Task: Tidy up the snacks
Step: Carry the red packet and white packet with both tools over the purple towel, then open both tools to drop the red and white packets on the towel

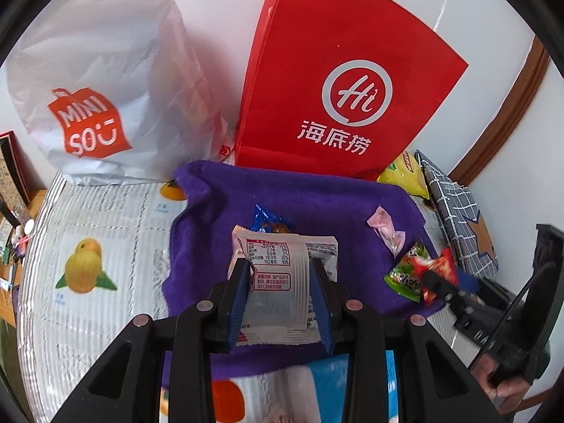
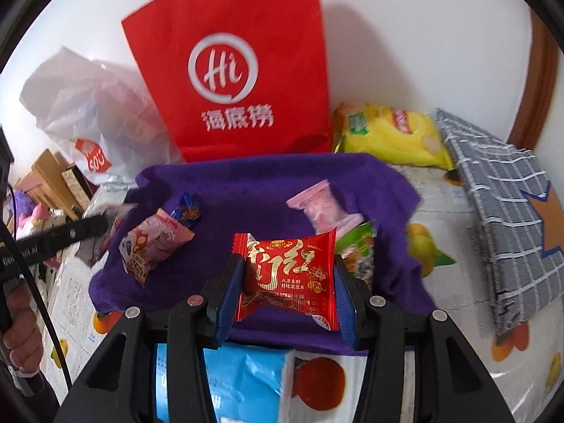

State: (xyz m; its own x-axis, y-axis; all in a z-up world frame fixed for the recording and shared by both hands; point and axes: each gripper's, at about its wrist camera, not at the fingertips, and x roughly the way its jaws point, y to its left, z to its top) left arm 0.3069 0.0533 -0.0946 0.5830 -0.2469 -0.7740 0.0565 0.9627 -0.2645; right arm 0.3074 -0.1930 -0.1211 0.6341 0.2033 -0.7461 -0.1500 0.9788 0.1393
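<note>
Left tool (image 1: 282, 282) clamps white crinkly foil snack packet (image 1: 282, 268); right tool (image 2: 287, 282) clamps red one (image 2: 287, 271), both above purple towel (image 1: 317, 197). Light, slippery, crushable: grip mid-body, gently.
</note>
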